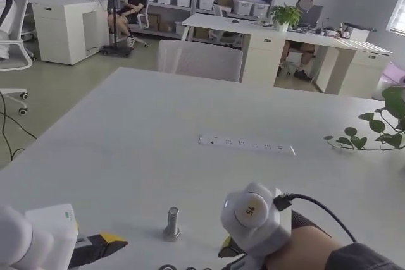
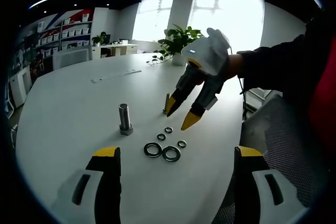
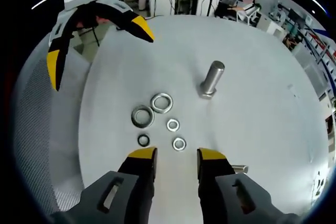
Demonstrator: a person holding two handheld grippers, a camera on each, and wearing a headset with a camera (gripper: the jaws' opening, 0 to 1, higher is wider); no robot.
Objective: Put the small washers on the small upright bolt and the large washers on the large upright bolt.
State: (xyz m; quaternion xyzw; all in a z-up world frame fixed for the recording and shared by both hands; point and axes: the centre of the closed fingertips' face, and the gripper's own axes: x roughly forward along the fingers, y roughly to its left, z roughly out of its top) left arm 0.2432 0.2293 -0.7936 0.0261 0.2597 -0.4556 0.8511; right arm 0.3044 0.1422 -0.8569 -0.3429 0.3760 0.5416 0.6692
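The left gripper (image 2: 177,153) has its fingers (image 2: 107,156) spread wide with nothing between them, held low over the near edge of the counter (image 2: 68,103). The right gripper (image 3: 177,156) is also released, its fingers (image 3: 143,157) a moderate gap apart and empty, hovering just short of the washers.

The large bolt (image 3: 211,80) stands upright on its head on open counter, apart from everything else. The small bolt (image 2: 167,103) stands just beside one yellow tip of the right gripper; whether they touch cannot be told.

All five washers lie flat in a loose cluster between the large bolt and the near edge. The two large washers (image 3: 161,103) sit side by side, nearly touching. The three small washers (image 3: 172,125) are scattered just beside them, each apart from the others. None is on either bolt.

Past the large bolt the counter runs broad and bare to a white power strip (image 1: 247,145) well away. A leafy plant (image 1: 380,128) reaches in over the far right edge. On the person's side the curved counter edge lies close to the washers, with a mesh chair (image 3: 42,145) just beyond it.
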